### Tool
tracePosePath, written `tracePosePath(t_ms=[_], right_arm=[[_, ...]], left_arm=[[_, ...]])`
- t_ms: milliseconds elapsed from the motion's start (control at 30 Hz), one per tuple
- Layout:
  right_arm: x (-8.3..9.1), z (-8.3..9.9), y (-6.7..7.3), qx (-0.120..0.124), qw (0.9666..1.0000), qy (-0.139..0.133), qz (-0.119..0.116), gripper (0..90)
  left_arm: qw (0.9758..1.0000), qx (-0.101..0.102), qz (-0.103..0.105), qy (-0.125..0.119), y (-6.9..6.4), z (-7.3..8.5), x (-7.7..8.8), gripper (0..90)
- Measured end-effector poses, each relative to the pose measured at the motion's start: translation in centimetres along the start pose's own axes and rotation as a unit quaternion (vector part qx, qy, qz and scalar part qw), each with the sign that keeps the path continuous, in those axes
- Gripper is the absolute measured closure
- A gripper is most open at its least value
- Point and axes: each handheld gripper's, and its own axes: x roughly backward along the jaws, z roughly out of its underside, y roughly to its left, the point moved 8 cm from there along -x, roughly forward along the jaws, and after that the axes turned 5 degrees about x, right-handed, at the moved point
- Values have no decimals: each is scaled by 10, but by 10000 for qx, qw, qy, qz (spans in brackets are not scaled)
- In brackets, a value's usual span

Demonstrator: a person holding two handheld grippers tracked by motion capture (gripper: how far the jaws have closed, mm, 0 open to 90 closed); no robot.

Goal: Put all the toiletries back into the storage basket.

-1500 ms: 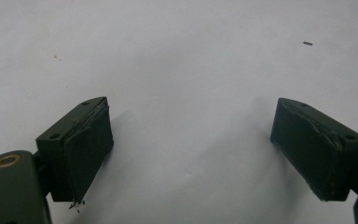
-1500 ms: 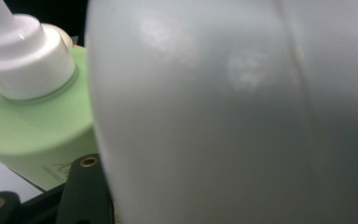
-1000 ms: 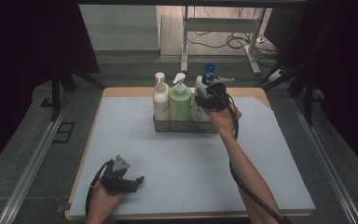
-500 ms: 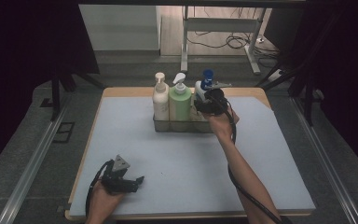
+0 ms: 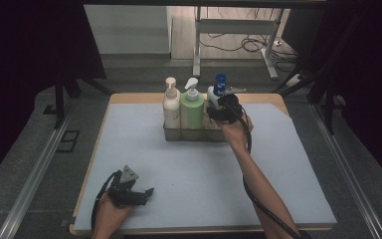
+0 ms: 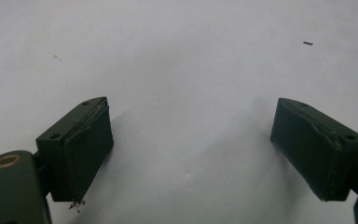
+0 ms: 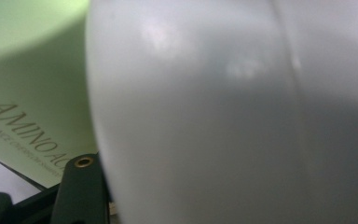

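Note:
A white bottle with a blue pump (image 5: pixel 220 79) stands at the right end of a metal rack (image 5: pixel 189 135), beside a green bottle (image 5: pixel 192 108) and a cream bottle (image 5: pixel 171 107). My right gripper (image 5: pixel 214 108) is shut on the white bottle from the near right side. In the right gripper view the white bottle (image 7: pixel 214 116) sits against my jaw, with the green bottle (image 7: pixel 28 93) just to its left. My left gripper (image 5: pixel 147 192) rests at the front left of the mat, open, with bare mat between its pads (image 6: pixel 191 135).
The rack stands at the back middle of a pale blue mat (image 5: pixel 194 172) on a wooden table (image 5: pixel 129 97). A black cable trails from the right gripper along the forearm (image 5: pixel 248 174). Dark curtains and a metal frame (image 5: pixel 199 45) stand beyond the table.
The right gripper and the white bottle have shifted slightly left and down, closer to the green bottle in the rack. The left gripper has stayed put.

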Motion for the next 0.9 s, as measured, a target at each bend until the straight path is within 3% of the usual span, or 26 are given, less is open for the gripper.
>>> tracePosePath(t_ms=[367,900], right_arm=[[16,4,-1,76,9998,-91,-159,357],[45,21,-2,235,9989,-96,-387,419]], left_arm=[[10000,3,1,-5,0,0,0,124],[10000,15,-5,-14,0,0,0,124]])
